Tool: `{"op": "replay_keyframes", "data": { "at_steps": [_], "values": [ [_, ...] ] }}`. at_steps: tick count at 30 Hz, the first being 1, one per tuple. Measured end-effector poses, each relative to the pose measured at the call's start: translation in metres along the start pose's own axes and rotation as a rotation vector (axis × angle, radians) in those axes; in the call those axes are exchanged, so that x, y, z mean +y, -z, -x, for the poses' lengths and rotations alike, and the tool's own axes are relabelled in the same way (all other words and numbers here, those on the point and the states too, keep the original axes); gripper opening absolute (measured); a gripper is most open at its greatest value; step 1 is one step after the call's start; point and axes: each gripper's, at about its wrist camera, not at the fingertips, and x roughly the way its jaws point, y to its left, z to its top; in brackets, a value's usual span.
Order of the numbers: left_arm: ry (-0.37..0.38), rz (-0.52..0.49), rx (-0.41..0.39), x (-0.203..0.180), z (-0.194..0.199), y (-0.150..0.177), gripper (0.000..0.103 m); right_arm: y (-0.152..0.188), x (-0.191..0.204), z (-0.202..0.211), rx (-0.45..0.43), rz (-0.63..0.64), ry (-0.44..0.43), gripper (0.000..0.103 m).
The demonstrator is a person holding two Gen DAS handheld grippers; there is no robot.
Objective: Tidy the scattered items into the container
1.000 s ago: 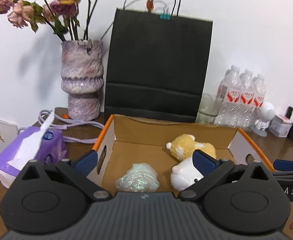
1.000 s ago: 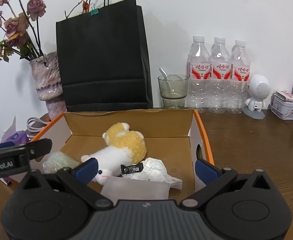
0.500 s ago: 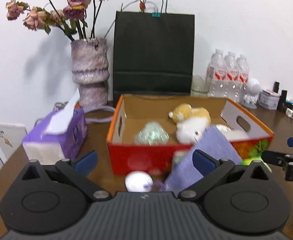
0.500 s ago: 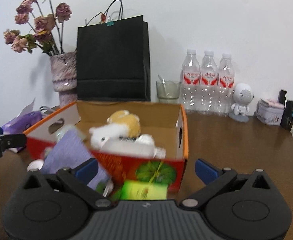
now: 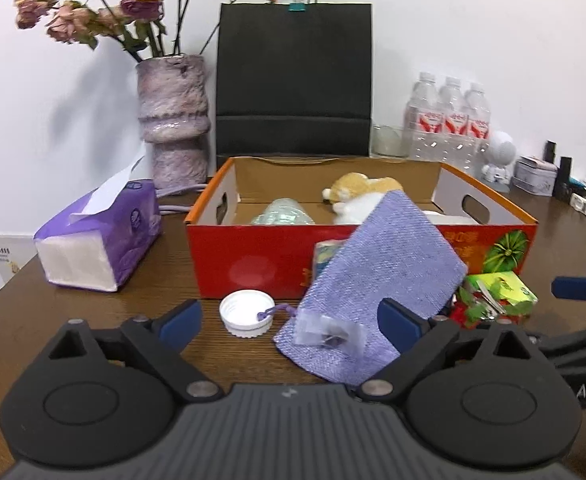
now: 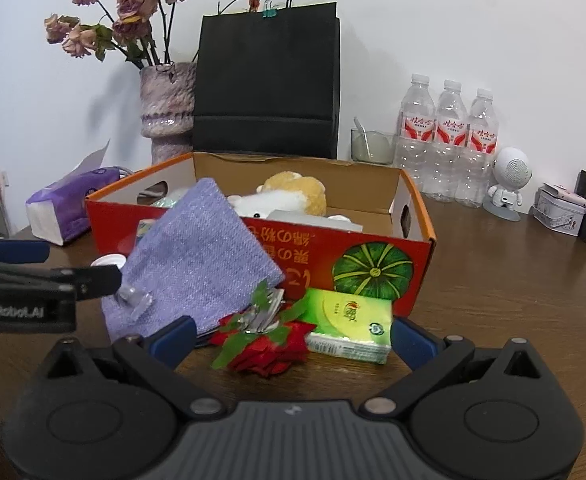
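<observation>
A red cardboard box [image 5: 253,256] [image 6: 373,264] stands on the wooden table and holds a plush toy [image 5: 365,192] [image 6: 293,198], a clear plastic wad [image 5: 285,214] and white paper. In front of it lie a purple cloth pouch [image 5: 381,276] [image 6: 197,264] leaning on the box, a white cap [image 5: 247,314], a red fabric flower [image 6: 265,340] and a green tissue pack [image 6: 351,324] [image 5: 501,288]. My left gripper [image 5: 289,318] is open in front of the cap and pouch. My right gripper [image 6: 293,332] is open around the flower and the tissue pack.
A purple tissue box [image 5: 97,240] stands left of the box. A vase of dried roses [image 5: 173,120], a black paper bag [image 5: 293,80], water bottles [image 6: 445,140], a glass [image 6: 371,146] and small items [image 6: 561,212] line the wall behind.
Both grippers have pulled back and down from over the box to the table in front of it. The pouch, cap, flower and tissue pack have come into view.
</observation>
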Motion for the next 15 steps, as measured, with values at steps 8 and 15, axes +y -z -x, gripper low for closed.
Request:
{"op": "replay_keyframes", "data": {
  "at_steps": [8,15],
  "values": [
    [0.011,-0.014,0.025,-0.005,-0.011,0.002,0.096,0.002,0.007,-0.005,0.005,0.034,-0.003,0.103],
    [0.062,-0.051,0.128,-0.009,-0.027,0.006,0.013,0.002,0.017,-0.011,0.037,0.082,-0.058,0.046]
  ]
}}
